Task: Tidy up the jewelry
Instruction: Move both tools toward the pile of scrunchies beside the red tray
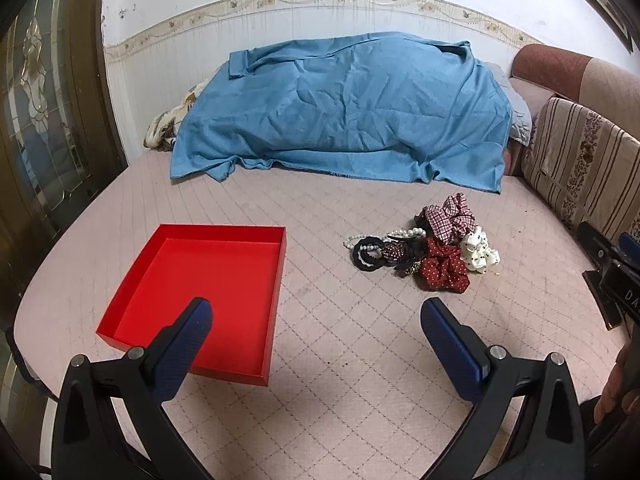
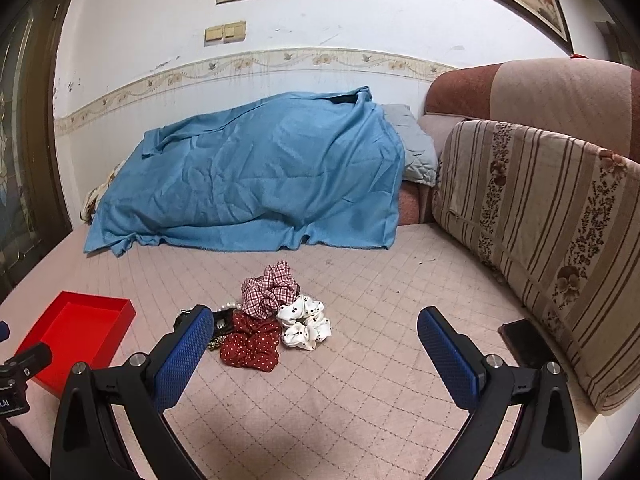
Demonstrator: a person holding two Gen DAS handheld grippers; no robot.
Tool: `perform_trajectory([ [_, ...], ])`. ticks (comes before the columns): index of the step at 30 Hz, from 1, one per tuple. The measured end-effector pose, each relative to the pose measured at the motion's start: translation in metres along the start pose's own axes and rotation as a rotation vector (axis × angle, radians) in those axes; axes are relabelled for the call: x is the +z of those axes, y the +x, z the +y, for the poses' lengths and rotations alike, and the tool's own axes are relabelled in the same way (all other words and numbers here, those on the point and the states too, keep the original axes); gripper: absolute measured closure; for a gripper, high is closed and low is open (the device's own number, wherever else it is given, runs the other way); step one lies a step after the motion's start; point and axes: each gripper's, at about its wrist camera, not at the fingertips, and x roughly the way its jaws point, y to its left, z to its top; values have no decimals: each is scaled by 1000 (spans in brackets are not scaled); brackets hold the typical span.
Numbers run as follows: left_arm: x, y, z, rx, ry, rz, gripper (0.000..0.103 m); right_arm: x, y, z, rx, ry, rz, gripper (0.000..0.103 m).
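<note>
A red tray (image 1: 276, 280) lies empty on the pink quilted bed; it also shows at the left of the right wrist view (image 2: 120, 316). A pile of hair accessories lies to its right: a plaid scrunchie (image 1: 450, 214), a red dotted scrunchie (image 1: 444, 270), a white dotted scrunchie (image 1: 480, 254), a black hair tie (image 1: 366, 256) and a pearl string (image 1: 406, 234). In the right wrist view the plaid scrunchie (image 2: 268, 288), the red scrunchie (image 2: 250, 344) and the white scrunchie (image 2: 306, 322) lie just ahead. My left gripper (image 1: 316, 312) is open and empty, near the tray's right side. My right gripper (image 2: 316, 320) is open and empty, short of the pile.
A blue cloth (image 1: 344, 108) covers a heap at the back of the bed against the wall. A striped cushion (image 2: 540, 216) lines the right side. A dark phone (image 2: 524, 340) lies by the cushion. A wooden door (image 1: 44, 120) stands at left.
</note>
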Motion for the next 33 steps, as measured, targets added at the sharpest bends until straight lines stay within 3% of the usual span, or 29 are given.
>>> perform_trajectory([
  [12, 6, 26, -5, -8, 1, 19, 0, -14, 49, -7, 10, -25, 88, 0],
  [21, 11, 65, -14, 67, 46, 73, 0, -27, 90, -23, 39, -5, 167, 0],
  [27, 16, 93, -17, 26, 38, 124, 0, -33, 117, -30, 51, -8, 208, 0],
  [33, 21, 120, -40, -8, 115, 156, 0, -36, 146, -33, 102, -23, 248, 0],
])
